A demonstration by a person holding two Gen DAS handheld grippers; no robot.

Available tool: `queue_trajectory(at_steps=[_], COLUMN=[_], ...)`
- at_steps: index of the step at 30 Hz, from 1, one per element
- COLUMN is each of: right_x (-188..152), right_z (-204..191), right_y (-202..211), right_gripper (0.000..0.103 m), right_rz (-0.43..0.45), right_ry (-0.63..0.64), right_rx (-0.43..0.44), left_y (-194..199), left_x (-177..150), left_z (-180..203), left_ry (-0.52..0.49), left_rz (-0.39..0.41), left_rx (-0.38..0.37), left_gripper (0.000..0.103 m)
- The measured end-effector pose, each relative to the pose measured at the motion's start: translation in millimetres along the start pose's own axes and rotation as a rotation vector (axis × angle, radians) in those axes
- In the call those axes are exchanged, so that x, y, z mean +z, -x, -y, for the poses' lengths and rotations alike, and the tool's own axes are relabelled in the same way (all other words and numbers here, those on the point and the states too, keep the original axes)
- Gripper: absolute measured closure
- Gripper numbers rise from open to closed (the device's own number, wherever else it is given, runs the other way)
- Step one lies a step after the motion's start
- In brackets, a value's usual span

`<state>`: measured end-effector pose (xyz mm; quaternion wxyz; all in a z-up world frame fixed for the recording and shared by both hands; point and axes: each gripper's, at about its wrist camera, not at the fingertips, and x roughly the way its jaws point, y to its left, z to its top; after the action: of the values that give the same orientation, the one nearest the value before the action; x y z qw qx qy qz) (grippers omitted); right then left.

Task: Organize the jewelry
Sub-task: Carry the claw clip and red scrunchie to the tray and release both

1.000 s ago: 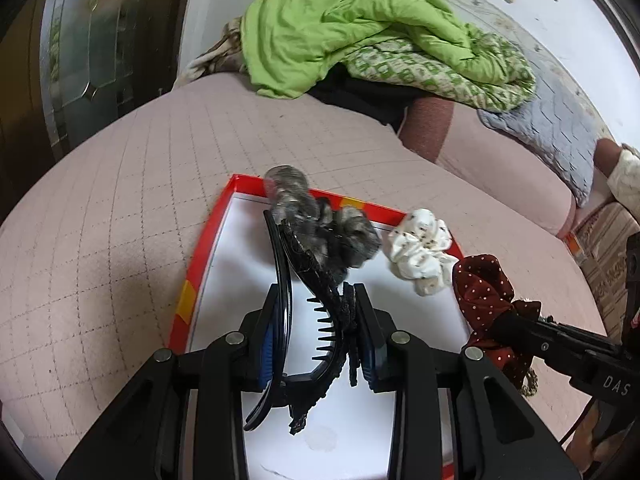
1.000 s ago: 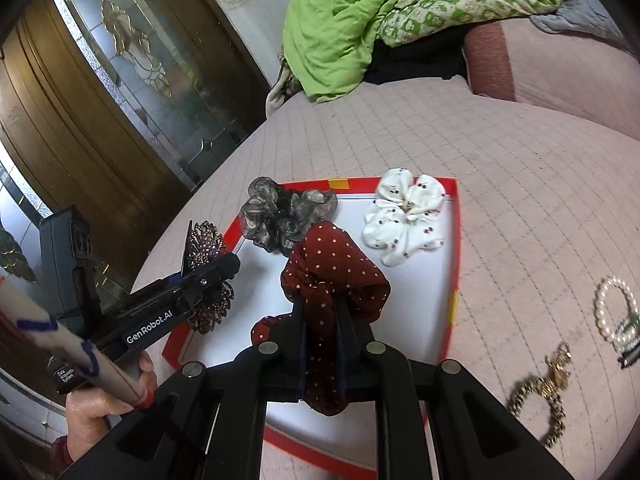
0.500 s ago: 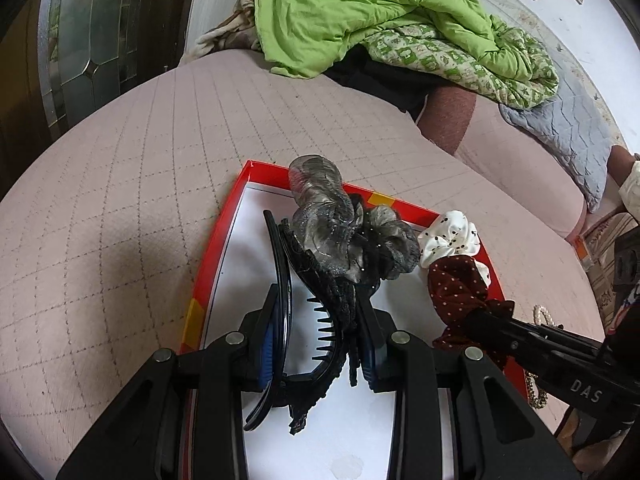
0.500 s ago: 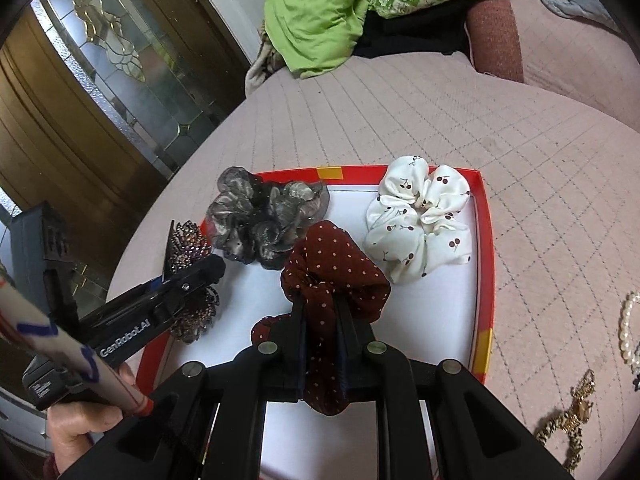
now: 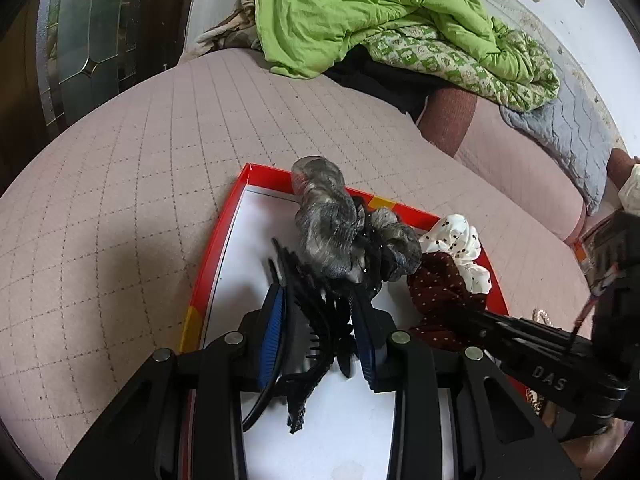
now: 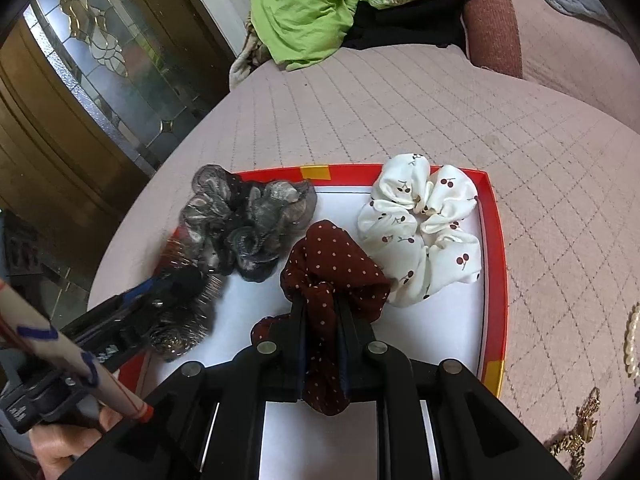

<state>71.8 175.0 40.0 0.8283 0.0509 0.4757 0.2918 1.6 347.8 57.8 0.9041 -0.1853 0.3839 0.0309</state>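
Left gripper (image 5: pixel 320 324) clamps black toothed plastic hair claw (image 5: pixel 316 332) over red-rimmed white tray (image 6: pixel 494 240); right gripper (image 6: pixel 323 320) pinches maroon polka-dot fabric scrunchie (image 6: pixel 332 268) above tray, beside white cherry-print scrunchie (image 6: pixel 424 228).

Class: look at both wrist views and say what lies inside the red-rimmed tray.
Inside the red-rimmed tray: a grey scrunchie and a white cherry-print scrunchie. The right gripper holds a red dotted scrunchie over it. The tray floor beneath them is hidden.
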Motion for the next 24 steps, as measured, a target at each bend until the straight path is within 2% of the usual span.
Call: queue_trajectory(at_steps=[9,11,17,24], right_x=[0,-1,-1,-2], right_z=[1,-1,-3,-5], right_y=[-6,-6,2,23], right_gripper=[0.085,0.079,0.06,0.059], right_rz=[0.0,0.0,0.008,0.033], right_ry=[0.02,0.024,0.029,0.03], right_rx=[-0.016,-0.013,0.001,0.026], left_y=[1,3,7,21], left_x=[1,0,2,2], left_z=[2,2,5,12], left_ry=[-0.007,-0.006,0.001,0.011], left_rz=[0.009,0.018,0.041,0.104], left_rx=[-0.005,-0.004,-0.011,-0.02], left_gripper=[0.069,0.063,0.062,0.06])
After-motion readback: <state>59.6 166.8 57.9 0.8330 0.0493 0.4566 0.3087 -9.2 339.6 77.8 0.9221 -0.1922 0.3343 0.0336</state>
